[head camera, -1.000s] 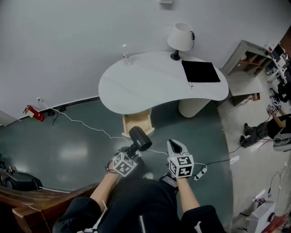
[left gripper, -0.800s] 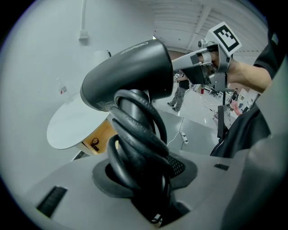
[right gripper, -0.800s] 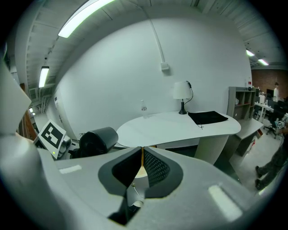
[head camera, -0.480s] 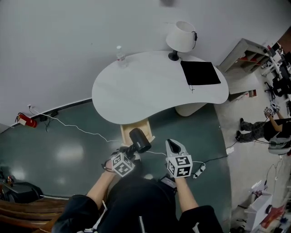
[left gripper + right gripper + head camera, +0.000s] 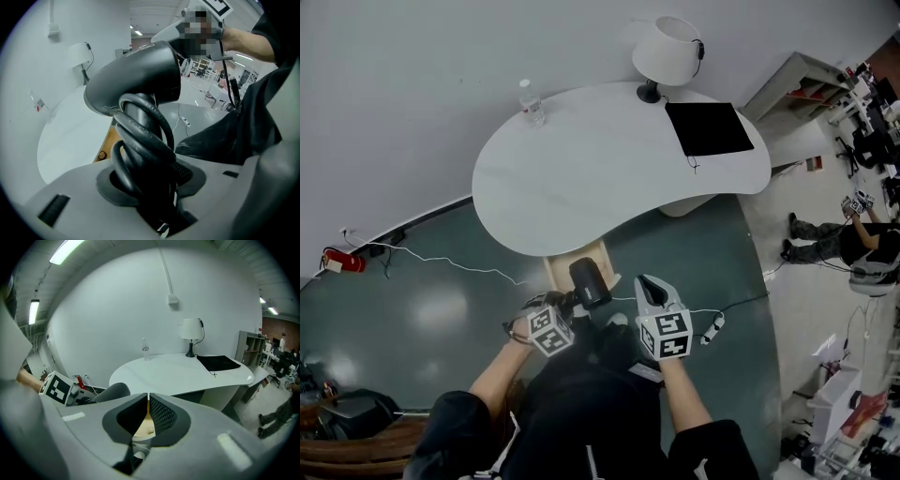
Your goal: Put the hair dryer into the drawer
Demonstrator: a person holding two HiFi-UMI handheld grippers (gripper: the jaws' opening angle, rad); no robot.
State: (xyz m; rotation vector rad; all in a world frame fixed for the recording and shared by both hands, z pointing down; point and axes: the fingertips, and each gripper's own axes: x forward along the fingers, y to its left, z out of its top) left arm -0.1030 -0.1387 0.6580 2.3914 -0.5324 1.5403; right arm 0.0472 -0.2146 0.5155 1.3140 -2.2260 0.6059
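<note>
The white, bean-shaped table (image 5: 581, 169) carries a lamp (image 5: 667, 52) at its far edge, a black mat (image 5: 709, 128) towards its right end and a bottle (image 5: 532, 101) by its far left edge. Under the middle of its near edge a pale wooden drawer (image 5: 563, 270) stands pulled out, open on top. The hair dryer (image 5: 589, 281) is held in the air at the drawer's front, not yet inside. It is matt black, with a short round barrel and a thick cord wound in loops about the handle. Its hard shell looks stiff and smooth, probably top-heavy at the barrel; the springy loops could slide or uncoil, so the handle is the place to take it. The left gripper (image 5: 570, 306) clamps that handle, cord and all. The right gripper (image 5: 647, 284) is just beside the dryer, its jaws pressed together on nothing
</note>
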